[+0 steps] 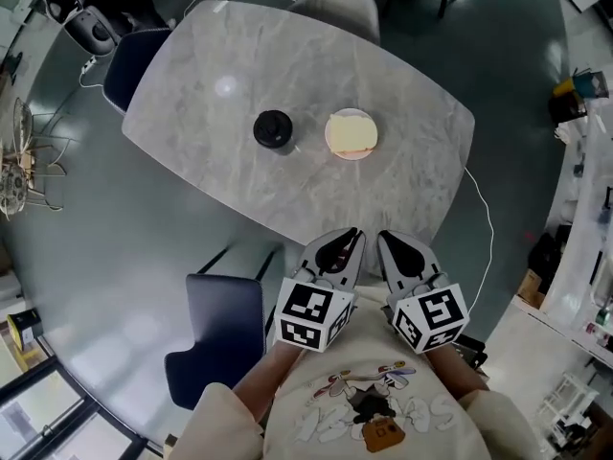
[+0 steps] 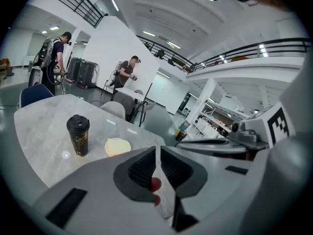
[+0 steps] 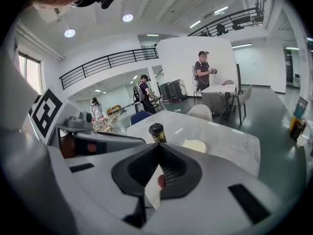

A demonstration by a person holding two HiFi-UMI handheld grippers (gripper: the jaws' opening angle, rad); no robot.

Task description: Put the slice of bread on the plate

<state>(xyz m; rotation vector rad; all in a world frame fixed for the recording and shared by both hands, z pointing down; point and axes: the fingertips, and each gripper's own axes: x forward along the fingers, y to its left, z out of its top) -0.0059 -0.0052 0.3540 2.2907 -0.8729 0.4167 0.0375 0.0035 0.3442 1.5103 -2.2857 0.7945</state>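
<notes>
Left tool (image 1: 352, 236) and right tool (image 1: 383, 238): both pinched shut, empty, held at chest short of grey marble table's (image 1: 239, 65) near edge. Likely parked, job done. Mid-table: pale bread slice (image 1: 351, 134) flat on round white plate (image 1: 351, 156); black lidded cup (image 1: 273, 128) just beside.

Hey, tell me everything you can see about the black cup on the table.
The black cup is a tall takeaway-style cup, black lid on, gold leafy print on its side. It stands upright near the middle of the grey marble-look table, left of the plate in the head view, a gap between them. Only the table touches it.
</notes>
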